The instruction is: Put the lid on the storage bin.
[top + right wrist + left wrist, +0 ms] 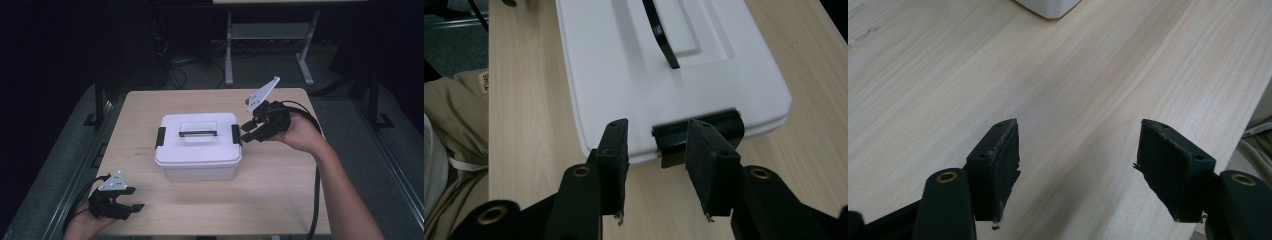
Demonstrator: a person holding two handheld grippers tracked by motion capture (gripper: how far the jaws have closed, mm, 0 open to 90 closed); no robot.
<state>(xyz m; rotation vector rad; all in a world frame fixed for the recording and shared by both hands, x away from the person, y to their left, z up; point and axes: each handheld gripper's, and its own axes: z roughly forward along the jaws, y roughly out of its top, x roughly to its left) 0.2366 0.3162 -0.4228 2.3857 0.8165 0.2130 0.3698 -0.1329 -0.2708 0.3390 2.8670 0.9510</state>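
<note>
The room is dark behind a pale wooden counter (pixel 280 190), with a metal frame of another table (pixel 265 45) standing on the floor beyond it. A white lidded box (pixel 198 145) sits near the middle of the counter, a black handle (pixel 198 133) lying flat on its lid and a black latch at each end. The person's right forearm reaches in from the lower right, the hand bent toward the box, and the right gripper (pixel 248 131) points at the right-end latch (pixel 711 131); its jaws stand apart, the latch just ahead of the gap, not clamped. The left gripper (pixel 131 209) rests low at the near left corner, well apart from the box, jaws released over bare wood.
</note>
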